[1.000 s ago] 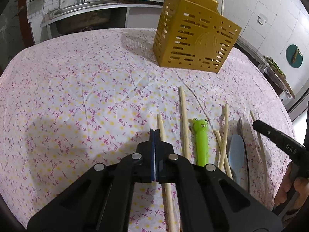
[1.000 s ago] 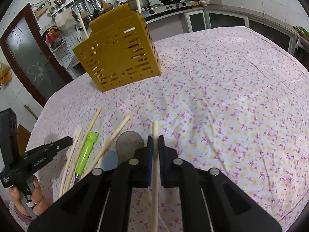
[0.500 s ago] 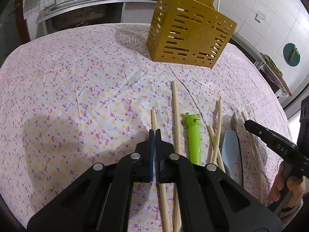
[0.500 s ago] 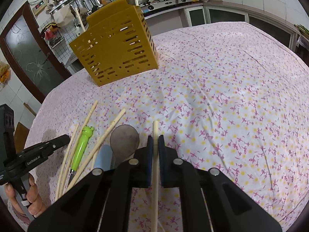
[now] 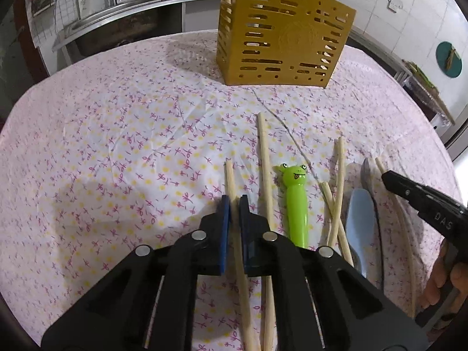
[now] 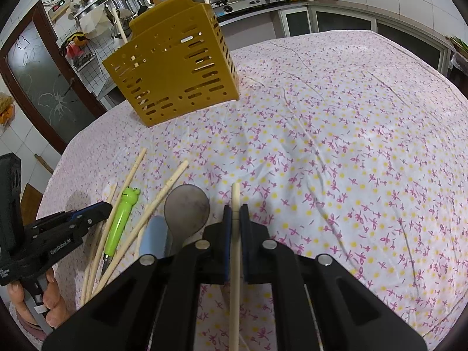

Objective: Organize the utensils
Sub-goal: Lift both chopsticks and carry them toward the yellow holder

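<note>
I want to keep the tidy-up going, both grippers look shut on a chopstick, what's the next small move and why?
Probably lift both chopsticks off the cloth and carry them toward the yellow holder. The left gripper is shut on a chopstick and the right gripper on another chopstick; both sticks seem low over the tablecloth, while the holder stands upright beyond them.

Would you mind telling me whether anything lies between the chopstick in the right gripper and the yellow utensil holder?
Nothing visible does. The right gripper is shut on a chopstick, and only bare floral tablecloth lies between it and the yellow holder. The spoon and other chopsticks lie off to its left.
</note>
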A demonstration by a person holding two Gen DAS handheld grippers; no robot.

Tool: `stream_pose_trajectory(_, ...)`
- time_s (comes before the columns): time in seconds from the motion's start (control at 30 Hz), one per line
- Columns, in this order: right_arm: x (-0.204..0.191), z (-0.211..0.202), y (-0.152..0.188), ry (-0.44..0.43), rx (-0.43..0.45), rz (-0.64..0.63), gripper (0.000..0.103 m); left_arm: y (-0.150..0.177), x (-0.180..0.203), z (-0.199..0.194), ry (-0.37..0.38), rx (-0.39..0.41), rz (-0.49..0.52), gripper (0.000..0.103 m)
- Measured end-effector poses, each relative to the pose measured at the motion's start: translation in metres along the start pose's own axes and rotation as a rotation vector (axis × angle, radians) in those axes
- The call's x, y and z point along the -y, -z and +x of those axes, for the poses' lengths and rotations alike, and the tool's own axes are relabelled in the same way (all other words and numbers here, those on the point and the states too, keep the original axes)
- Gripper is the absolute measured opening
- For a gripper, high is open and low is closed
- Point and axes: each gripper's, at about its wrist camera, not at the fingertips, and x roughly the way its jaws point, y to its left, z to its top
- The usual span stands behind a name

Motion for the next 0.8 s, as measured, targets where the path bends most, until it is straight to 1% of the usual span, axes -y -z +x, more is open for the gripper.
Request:
stream_pose_trajectory(0.13, 0.0, -0.003, 0.0, -0.008, 0.006, 0.008, 0.006, -0.001, -0.006, -0.002, 0.024, 0.003, -0.043, 0.004)
stream_pose_trajectory(0.2, 0.0, -0.008, -0.001, -0.012, 0.021, 0.01, 0.006, 0.0, -0.007, -0.008, 0.035, 0.024, -0.059, 0.004)
stream_pose_trajectory(0.27, -0.001, -0.02, -0.005, -0.027, 0.057, 0.005, 0.006, 0.0, -0.006, -0.02, 0.056, 0.069, -0.071, 0.004)
stream_pose_trajectory(0.37, -0.003, -0.033, -0.01, -0.043, 0.082, -0.012, 0.006, -0.002, -0.003, -0.043, 0.086, 0.159, -0.076, 0.004)
stream_pose_trajectory(0.43, -0.003, -0.042, -0.014, -0.064, 0.104, -0.027, 0.006, -0.004, -0.001, -0.055, 0.108, 0.202, -0.084, 0.004)
stream_pose_trajectory(0.5, -0.003, -0.05, -0.018, -0.075, 0.124, -0.037, 0.006, -0.005, -0.001, -0.064, 0.131, 0.236, -0.101, 0.004)
stream_pose_trajectory(0.6, -0.005, -0.064, -0.026, -0.092, 0.167, -0.073, 0.006, -0.01, 0.003, -0.075, 0.138, 0.283, -0.112, 0.004)
stream_pose_trajectory(0.67, -0.007, -0.072, -0.031, -0.084, 0.201, -0.092, 0.006, -0.014, 0.006, -0.08, 0.151, 0.31, -0.113, 0.004)
stream_pose_trajectory(0.8, -0.004, -0.088, -0.044, -0.104, 0.26, -0.096, 0.006, -0.024, 0.014, -0.092, 0.173, 0.375, -0.103, 0.004)
